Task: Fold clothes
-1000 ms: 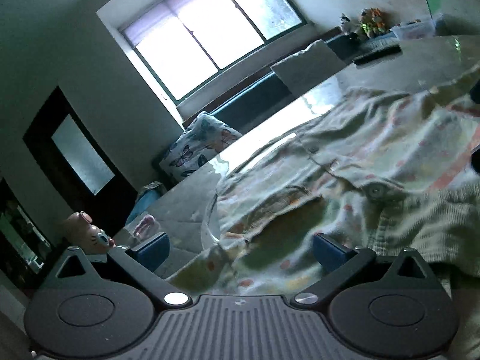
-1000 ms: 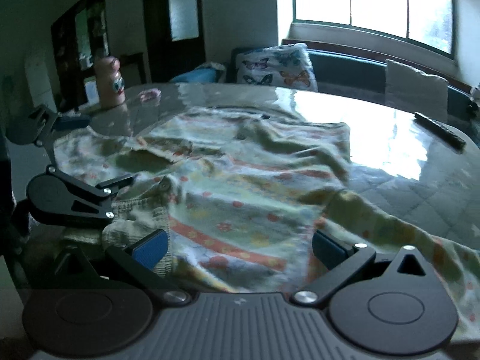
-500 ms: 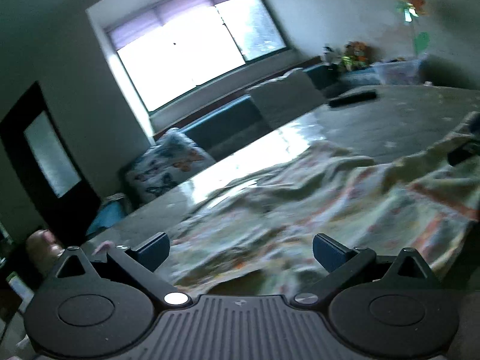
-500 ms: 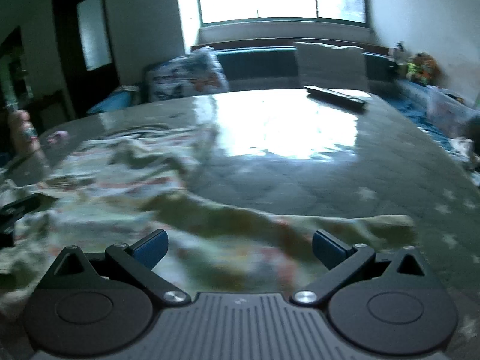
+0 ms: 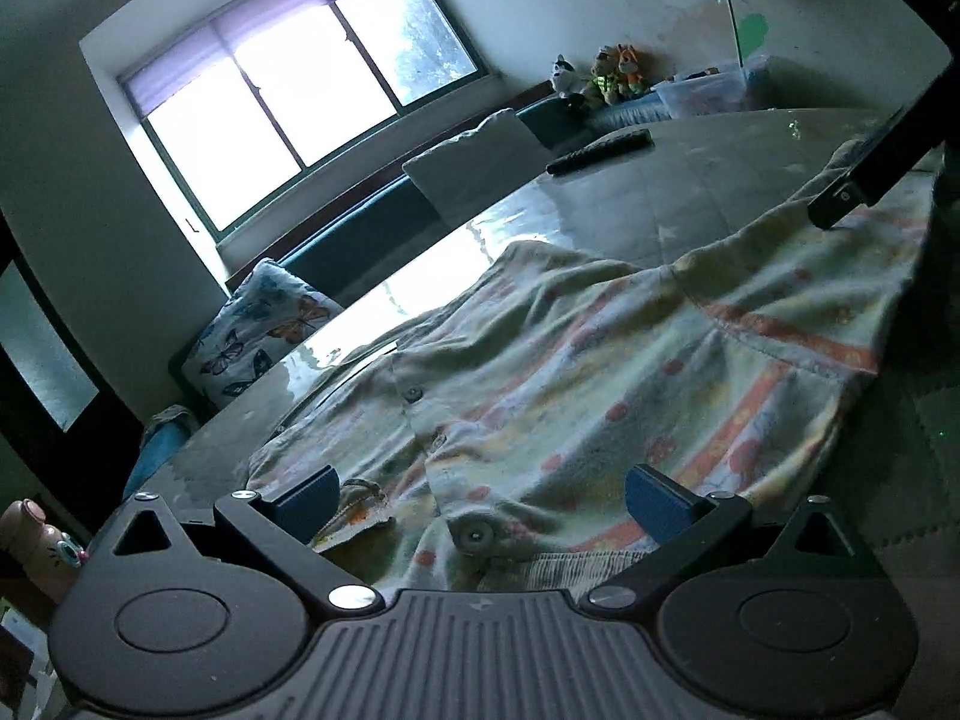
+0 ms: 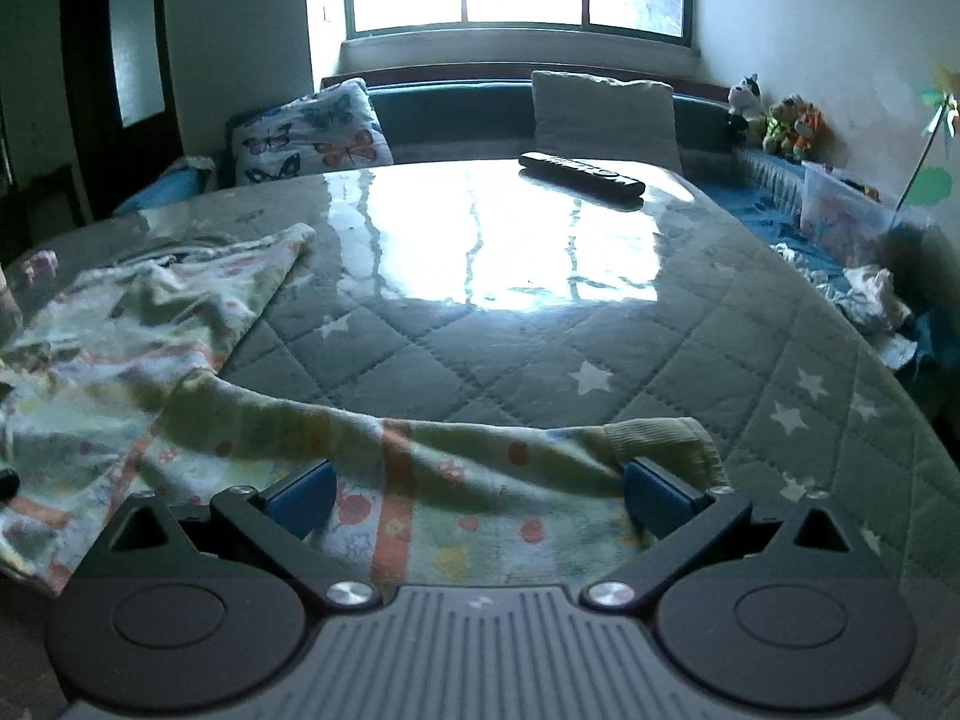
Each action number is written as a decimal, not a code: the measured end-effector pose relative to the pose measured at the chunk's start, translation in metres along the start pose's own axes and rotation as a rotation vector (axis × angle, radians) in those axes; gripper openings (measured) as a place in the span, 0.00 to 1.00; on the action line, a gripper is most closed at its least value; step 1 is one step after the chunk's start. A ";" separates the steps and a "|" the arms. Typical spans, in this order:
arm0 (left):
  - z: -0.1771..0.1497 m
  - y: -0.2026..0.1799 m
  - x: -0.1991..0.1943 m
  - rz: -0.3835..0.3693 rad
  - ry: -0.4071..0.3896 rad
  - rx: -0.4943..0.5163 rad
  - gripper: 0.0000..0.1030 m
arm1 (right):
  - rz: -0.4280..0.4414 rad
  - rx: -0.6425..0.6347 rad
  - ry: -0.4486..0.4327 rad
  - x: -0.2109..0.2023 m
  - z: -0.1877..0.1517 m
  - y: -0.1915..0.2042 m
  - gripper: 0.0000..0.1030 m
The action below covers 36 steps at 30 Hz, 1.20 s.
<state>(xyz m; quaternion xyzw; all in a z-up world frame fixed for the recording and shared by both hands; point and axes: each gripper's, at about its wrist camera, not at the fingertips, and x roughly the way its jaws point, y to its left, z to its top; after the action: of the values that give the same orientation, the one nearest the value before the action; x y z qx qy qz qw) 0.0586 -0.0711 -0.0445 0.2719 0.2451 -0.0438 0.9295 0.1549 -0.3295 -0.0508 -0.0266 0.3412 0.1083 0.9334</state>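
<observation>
A pale green buttoned garment (image 5: 600, 360) with orange stripes and dots lies spread on the quilted table (image 6: 540, 348). My left gripper (image 5: 480, 504) is open and low over the collar end, with the button placket and a button (image 5: 474, 535) between its blue pads. My right gripper (image 6: 478, 498) is open over the stretched-out sleeve (image 6: 420, 450), and the ribbed cuff (image 6: 666, 438) rests by its right pad. The garment's body (image 6: 120, 330) lies rumpled to the left in the right wrist view. In the left wrist view, a dark finger (image 5: 840, 201) of the right gripper shows at the sleeve end.
A black remote (image 6: 579, 174) lies at the table's far side. Behind the table runs a bench with a butterfly cushion (image 6: 312, 132), a pale pillow (image 6: 606, 105) and plush toys (image 6: 774, 117). A pink bottle (image 5: 36, 540) stands at the left, and loose cloths (image 6: 870, 294) lie off the table's right edge.
Both grippers have shifted along the garment: the left now sits at the collar and placket, and the right has moved rightward to the sleeve cuff. Both remain open.
</observation>
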 end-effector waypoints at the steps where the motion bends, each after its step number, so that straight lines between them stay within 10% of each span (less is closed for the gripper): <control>1: 0.000 0.000 -0.001 0.000 0.000 0.002 1.00 | 0.000 0.002 -0.002 -0.002 0.000 0.001 1.00; 29: 0.018 0.015 -0.017 0.008 -0.026 -0.094 1.00 | -0.078 0.105 -0.040 -0.048 -0.024 -0.024 1.00; 36: 0.026 0.014 -0.011 0.002 -0.007 -0.134 1.00 | -0.132 0.182 -0.010 -0.046 -0.029 -0.042 0.78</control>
<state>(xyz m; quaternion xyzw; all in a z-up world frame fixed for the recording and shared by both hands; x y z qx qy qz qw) 0.0638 -0.0733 -0.0134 0.2094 0.2439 -0.0273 0.9465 0.1116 -0.3828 -0.0450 0.0361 0.3425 0.0152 0.9387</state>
